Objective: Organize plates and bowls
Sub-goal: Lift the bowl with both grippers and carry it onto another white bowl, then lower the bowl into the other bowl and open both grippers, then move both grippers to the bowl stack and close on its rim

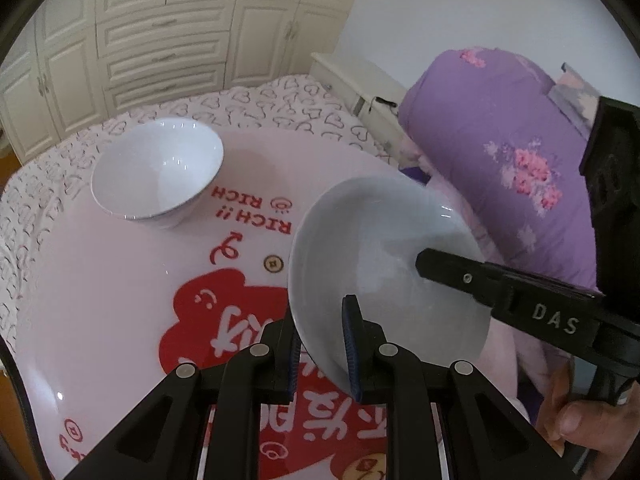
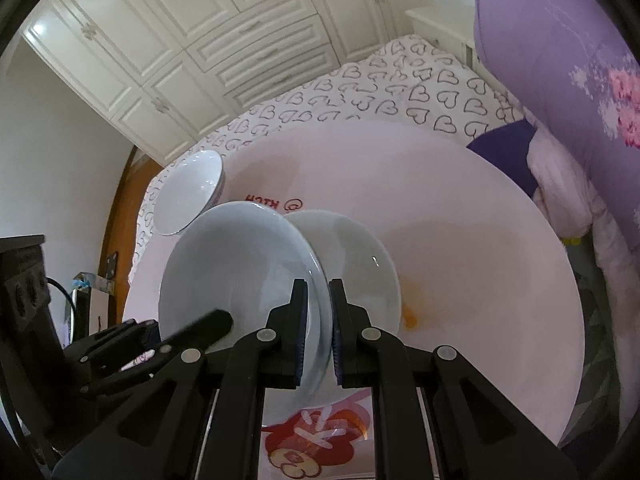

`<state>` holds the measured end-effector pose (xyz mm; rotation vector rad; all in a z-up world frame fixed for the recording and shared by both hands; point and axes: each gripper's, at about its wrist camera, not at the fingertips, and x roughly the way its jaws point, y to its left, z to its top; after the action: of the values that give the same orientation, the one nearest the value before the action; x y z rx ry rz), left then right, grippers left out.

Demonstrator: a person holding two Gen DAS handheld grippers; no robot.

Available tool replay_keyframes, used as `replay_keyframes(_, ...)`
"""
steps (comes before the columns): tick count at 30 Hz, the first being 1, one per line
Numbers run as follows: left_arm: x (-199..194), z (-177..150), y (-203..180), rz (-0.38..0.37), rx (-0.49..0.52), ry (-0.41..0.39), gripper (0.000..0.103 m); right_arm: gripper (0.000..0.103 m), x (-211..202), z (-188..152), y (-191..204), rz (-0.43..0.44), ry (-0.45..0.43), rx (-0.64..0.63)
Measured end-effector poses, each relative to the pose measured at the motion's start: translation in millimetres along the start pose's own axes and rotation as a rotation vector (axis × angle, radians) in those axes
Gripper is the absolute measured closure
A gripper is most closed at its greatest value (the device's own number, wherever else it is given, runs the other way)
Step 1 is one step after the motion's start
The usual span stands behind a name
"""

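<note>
A white deep plate hangs tilted over the round table. My left gripper is shut on its lower rim. My right gripper comes in from the right, one finger lying across the plate's inside. In the right wrist view the same plate stands on edge with my right gripper shut on its rim, and the left gripper is at its lower left edge. A second white plate lies just behind it. A white bowl stands upright on the table's far left.
The table top is pale pink with red print and has an orange smear. It rests on a bed with a heart-patterned sheet. A purple floral quilt is piled at the right, and white cupboards stand behind.
</note>
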<state>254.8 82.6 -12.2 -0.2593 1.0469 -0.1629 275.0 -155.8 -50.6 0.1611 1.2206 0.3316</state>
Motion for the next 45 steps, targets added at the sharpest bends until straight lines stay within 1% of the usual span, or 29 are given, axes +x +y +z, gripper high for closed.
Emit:
replay_keyframes(4, 3, 2, -7, 0.010, 0.007, 0.000, 0.088, 0.092, 4, 1, -4, -0.009, 0.012, 0.004)
replay_keyframes(8, 15, 2, -15, 0.046, 0.028, -0.004, 0.089, 0.093, 8, 1, -9, -0.049, 0.018, 0.001)
replay_keyframes(10, 25, 2, -21, 0.036, 0.027, 0.009, 0.089, 0.092, 8, -1, -12, -0.058, 0.015, 0.002)
replay_keyframes(11, 28, 1, -23, 0.043, 0.029, 0.011, 0.089, 0.091, 8, -1, -13, -0.049, 0.015, 0.008)
replay_keyframes(14, 32, -1, -23, 0.052, 0.037, 0.013, 0.089, 0.089, 7, -1, -14, -0.044, 0.017, 0.004)
replay_keyframes(16, 32, -2, -20, 0.045, 0.035, 0.014, 0.089, 0.089, 7, -2, -13, -0.047, 0.015, -0.001)
replay_keyframes(18, 32, -3, -18, 0.036, 0.032, 0.012, 0.085, 0.087, 6, -2, -13, -0.055, 0.008, 0.004)
replay_keyframes(19, 30, -3, -17, 0.032, 0.029, 0.005, 0.079, 0.081, 5, -2, -14, -0.057, 0.002, 0.005)
replay_keyframes(20, 29, -4, -16, 0.039, 0.029, -0.002, 0.066, 0.075, 3, -2, -13, -0.038, -0.006, 0.008)
replay_keyframes(21, 26, -5, -14, 0.045, 0.029, -0.008, 0.055, 0.062, 2, -2, -12, -0.015, -0.011, 0.006)
replay_keyframes(22, 23, -5, -13, 0.053, 0.030, -0.024, 0.032, 0.045, 1, -3, -10, -0.002, -0.016, 0.000)
replay_keyframes(23, 20, -7, -12, 0.063, 0.029, -0.039, 0.015, 0.036, -2, -3, -5, 0.024, -0.030, -0.011)
replay_keyframes(24, 16, -8, -11, 0.073, 0.028, -0.055, 0.010, 0.012, -4, -3, 0, 0.040, -0.043, -0.020)
replay_keyframes(25, 11, -10, -10, 0.080, 0.027, -0.075, 0.009, 0.001, -6, -4, 4, 0.032, -0.055, -0.028)
replay_keyframes(26, 9, -10, -9, 0.079, 0.026, -0.079, 0.008, 0.000, -10, -3, 10, -0.012, -0.082, -0.046)
replay_keyframes(27, 6, -12, -7, 0.077, 0.021, -0.081, 0.008, 0.000, -11, -2, 13, -0.018, -0.094, -0.055)
replay_keyframes(29, -1, -15, -1, 0.082, 0.003, -0.091, 0.006, 0.000, -14, -1, 16, 0.027, -0.100, -0.044)
replay_keyframes(31, -9, -17, 7, 0.085, -0.020, -0.106, 0.005, 0.000, -17, 0, 18, 0.048, -0.116, -0.042)
replay_keyframes(33, -16, -19, 14, 0.082, -0.042, -0.117, 0.004, 0.000, -19, 0, 21, 0.053, -0.130, -0.044)
replay_keyframes(36, -28, -22, 24, 0.084, -0.072, -0.136, 0.003, 0.000, -21, 2, 26, 0.063, -0.124, -0.041)
replay_keyframes(45, -64, -36, 51, 0.101, -0.139, -0.178, 0.002, 0.000, -28, 3, 56, 0.066, -0.135, -0.107)
